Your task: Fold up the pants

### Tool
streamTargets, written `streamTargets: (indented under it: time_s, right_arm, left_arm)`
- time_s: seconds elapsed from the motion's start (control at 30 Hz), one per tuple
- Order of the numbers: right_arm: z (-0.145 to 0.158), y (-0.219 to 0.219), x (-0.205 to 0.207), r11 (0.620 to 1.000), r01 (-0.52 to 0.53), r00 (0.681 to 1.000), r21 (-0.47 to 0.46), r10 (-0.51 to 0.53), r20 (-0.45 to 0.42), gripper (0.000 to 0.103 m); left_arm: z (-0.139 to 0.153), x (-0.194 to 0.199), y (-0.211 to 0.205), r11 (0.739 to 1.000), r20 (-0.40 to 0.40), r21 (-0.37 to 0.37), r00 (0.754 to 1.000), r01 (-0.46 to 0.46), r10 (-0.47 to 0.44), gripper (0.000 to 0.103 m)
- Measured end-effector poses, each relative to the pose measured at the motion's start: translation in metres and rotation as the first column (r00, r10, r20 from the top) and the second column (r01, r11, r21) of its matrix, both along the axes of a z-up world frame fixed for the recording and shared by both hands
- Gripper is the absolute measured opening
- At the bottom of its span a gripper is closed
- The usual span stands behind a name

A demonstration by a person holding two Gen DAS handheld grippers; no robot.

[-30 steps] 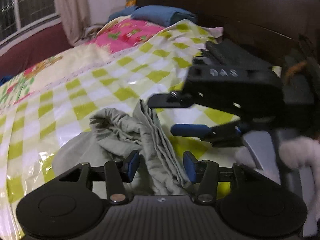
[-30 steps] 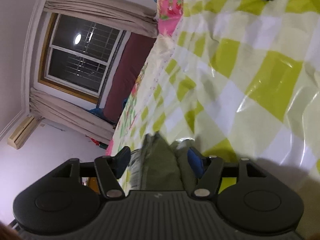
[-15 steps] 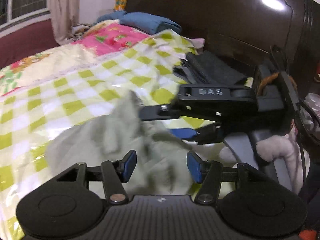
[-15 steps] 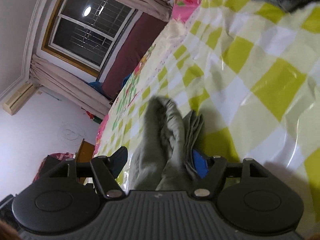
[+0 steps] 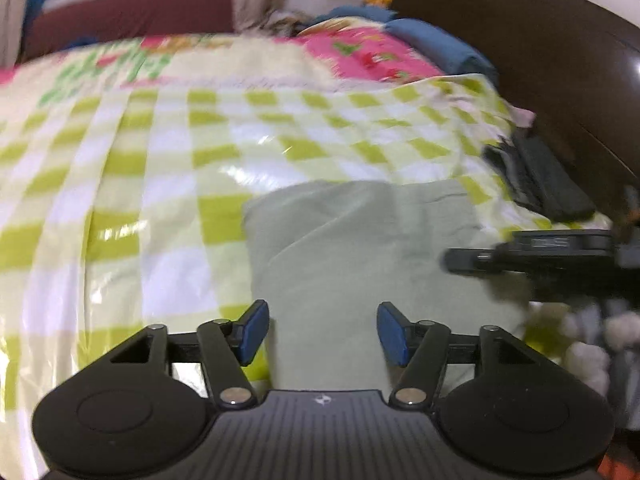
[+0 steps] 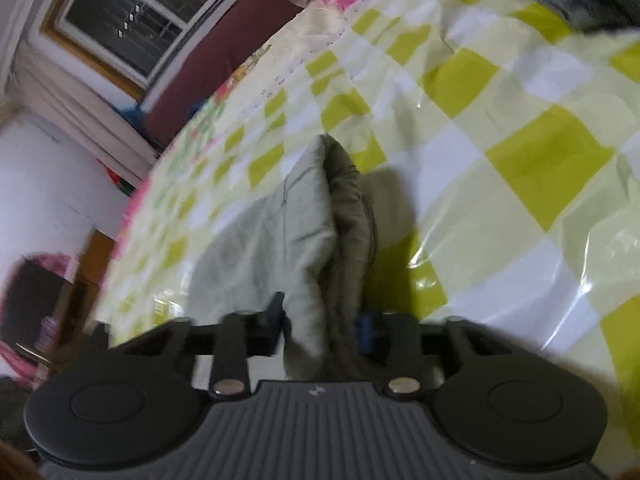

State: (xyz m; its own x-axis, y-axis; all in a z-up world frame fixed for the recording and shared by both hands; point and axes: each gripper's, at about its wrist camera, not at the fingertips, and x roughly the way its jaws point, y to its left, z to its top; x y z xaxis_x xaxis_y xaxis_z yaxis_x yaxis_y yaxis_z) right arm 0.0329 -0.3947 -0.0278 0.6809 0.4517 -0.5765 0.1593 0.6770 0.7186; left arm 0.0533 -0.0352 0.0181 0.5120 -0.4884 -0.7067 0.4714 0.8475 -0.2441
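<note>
The pale grey-green pants [image 5: 360, 248] lie folded into a flat rectangle on the green-and-white checked bed cover [image 5: 160, 184]. My left gripper [image 5: 322, 332] is open, its blue pads either side of the near edge of the pants, not pinching them. My right gripper [image 6: 320, 328] is shut on the stacked layers at the edge of the pants [image 6: 316, 232]. The right gripper also shows in the left wrist view [image 5: 532, 252], at the right edge of the pants.
A stack of dark folded clothes [image 5: 540, 180] lies at the right by the dark wooden headboard [image 5: 540, 60]. A blue pillow [image 5: 440, 48] and pink floral bedding [image 5: 360, 56] sit at the far end. A window with curtains [image 6: 132, 24] is beyond the bed.
The pants went from a bunched heap to a flat folded rectangle. My left gripper opened wider and pulled back; the right gripper moved to the right edge, still holding the cloth.
</note>
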Motion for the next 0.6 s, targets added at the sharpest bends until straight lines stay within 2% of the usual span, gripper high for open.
streamTargets:
  time_s: [0.1,0.2,0.23,0.33,0.4,0.47,0.53,0.6]
  right_arm:
    - [0.008,-0.012,-0.01,0.995,0.01,1.0,0.102,-0.01,0.005,0.021]
    - [0.02,-0.014,-0.021,0.984,-0.012,0.998,0.179,0.002,0.057,0.02]
    - [0.019,-0.014,-0.021,0.981,-0.01,0.999,0.192,0.001,0.049,0.021]
    - [-0.004,-0.011,-0.01,0.991,0.025,0.998,0.133,-0.016,-0.066,0.022]
    - [-0.011,-0.011,-0.011,0.991,0.023,0.998,0.133,-0.014,-0.068,0.025]
    - [-0.008,-0.013,-0.014,0.988,0.006,0.999,0.152,0.002,-0.052,0.033]
    - [-0.007,-0.013,-0.014,0.988,-0.022,0.999,0.152,0.028,-0.037,0.049]
    - [-0.009,-0.01,-0.012,0.987,-0.058,0.998,0.15,0.062,-0.026,0.059]
  left_arm:
    - [-0.006,0.008,0.014,0.995,-0.051,-0.069,0.997,-0.066,0.062,0.073]
    - [0.0,0.003,0.02,0.994,-0.009,-0.085,0.998,-0.064,0.063,0.073]
    - [0.0,0.004,0.02,0.994,-0.01,-0.089,0.998,-0.061,0.061,0.073]
    - [-0.015,0.013,0.014,0.996,-0.077,-0.084,0.996,-0.044,0.038,0.073]
    - [-0.025,0.016,0.01,0.998,-0.11,-0.055,0.993,-0.042,0.036,0.073]
    - [-0.025,0.014,0.011,0.997,-0.112,-0.072,0.993,-0.035,0.027,0.072]
    - [-0.021,0.011,0.014,0.996,-0.103,-0.093,0.995,-0.015,0.005,0.071]
    - [-0.02,0.011,0.012,0.996,-0.085,-0.093,0.996,0.012,-0.02,0.071]
